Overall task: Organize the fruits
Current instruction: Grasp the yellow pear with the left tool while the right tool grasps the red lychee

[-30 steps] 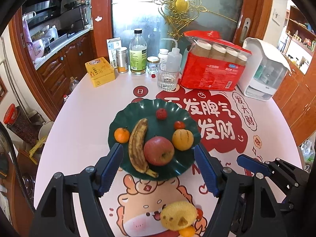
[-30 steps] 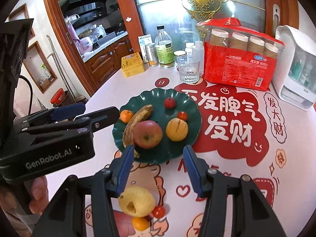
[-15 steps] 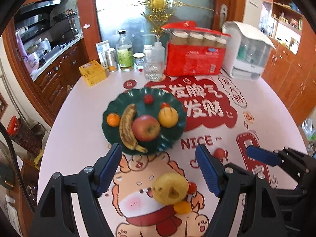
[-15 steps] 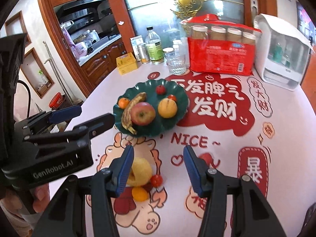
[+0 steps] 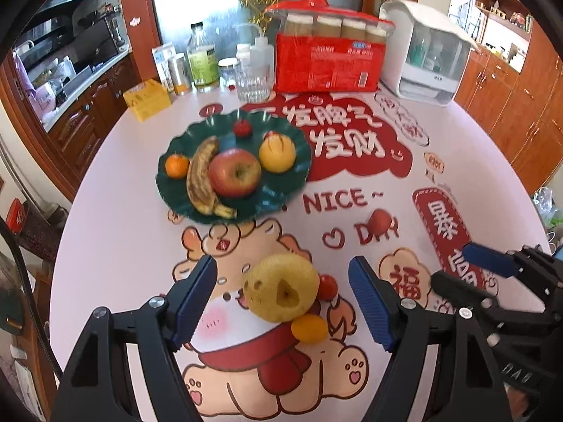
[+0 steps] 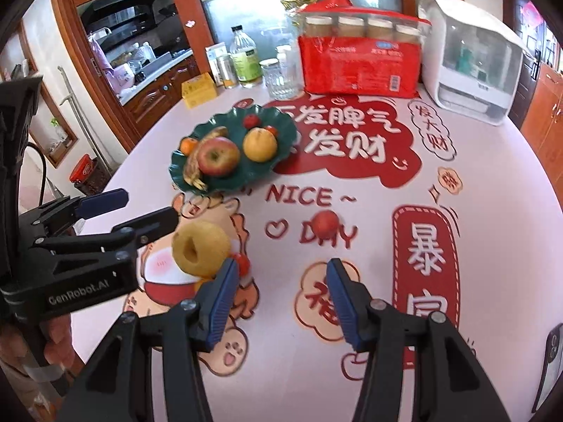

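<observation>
A dark green plate [image 5: 176,190] [image 6: 281,130] holds a red apple [image 5: 234,172], a spotted banana [image 5: 198,179], a yellow fruit [image 5: 277,151], a small orange [image 5: 177,166] and small red fruits. On the table in front lie a yellow pear [image 5: 281,292] [image 6: 200,249], a cherry tomato [image 5: 327,286], a small orange fruit [image 5: 310,328] and a red fruit [image 5: 379,221] [image 6: 325,222]. My left gripper [image 5: 281,302] [image 6: 130,211] is open with the pear between its fingers, apart from them. My right gripper [image 6: 279,299] is open and empty, right of the pear.
At the table's back stand a red pack of jars [image 5: 327,59], a white appliance [image 5: 422,56], a glass [image 5: 251,82], bottles [image 5: 202,58] and a yellow box [image 5: 147,100]. A round printed tablecloth covers the table; its edges curve away left and right.
Both grippers have pulled back from the plate toward the near side of the table. The pear now sits between my left gripper's fingers. Both stay open.
</observation>
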Tool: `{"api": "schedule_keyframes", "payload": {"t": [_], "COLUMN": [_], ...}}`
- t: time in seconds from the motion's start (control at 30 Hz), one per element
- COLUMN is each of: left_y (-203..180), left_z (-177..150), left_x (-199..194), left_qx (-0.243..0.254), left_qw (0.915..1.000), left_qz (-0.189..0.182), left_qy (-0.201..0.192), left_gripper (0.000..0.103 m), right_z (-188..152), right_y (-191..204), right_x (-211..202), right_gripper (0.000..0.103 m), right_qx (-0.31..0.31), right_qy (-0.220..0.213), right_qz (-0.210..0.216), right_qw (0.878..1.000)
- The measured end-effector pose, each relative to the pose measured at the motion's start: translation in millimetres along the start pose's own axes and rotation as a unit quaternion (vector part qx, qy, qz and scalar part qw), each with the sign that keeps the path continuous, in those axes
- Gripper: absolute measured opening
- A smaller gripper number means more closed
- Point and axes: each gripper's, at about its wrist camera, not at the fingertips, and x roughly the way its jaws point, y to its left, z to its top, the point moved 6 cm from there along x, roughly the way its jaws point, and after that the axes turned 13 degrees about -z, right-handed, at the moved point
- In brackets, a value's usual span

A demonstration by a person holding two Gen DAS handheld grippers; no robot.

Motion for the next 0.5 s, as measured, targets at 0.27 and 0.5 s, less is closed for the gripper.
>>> {"api": "schedule_keyframes", "payload": {"t": [0.27,0.5], "left_y": [20,33], "left_z": [-19,-27], "left_x": [29,54], "left_qx": [-0.032,-0.064], "left_qw": [0.9990,0.9967], "left_qz": [0.006,0.000], "left_qy": [0.030,0.050], "left_gripper": [0.076,0.076], "right_z": [-5,3], "right_y": [-19,-21], "right_x": [26,52], "right_gripper": [0.052,0.052], "right_qx": [0.019,0.020], "right_qy": [0.021,0.029], "right_qz": [-0.007,-0.004], "right_qw": [1.000,0.999]}}
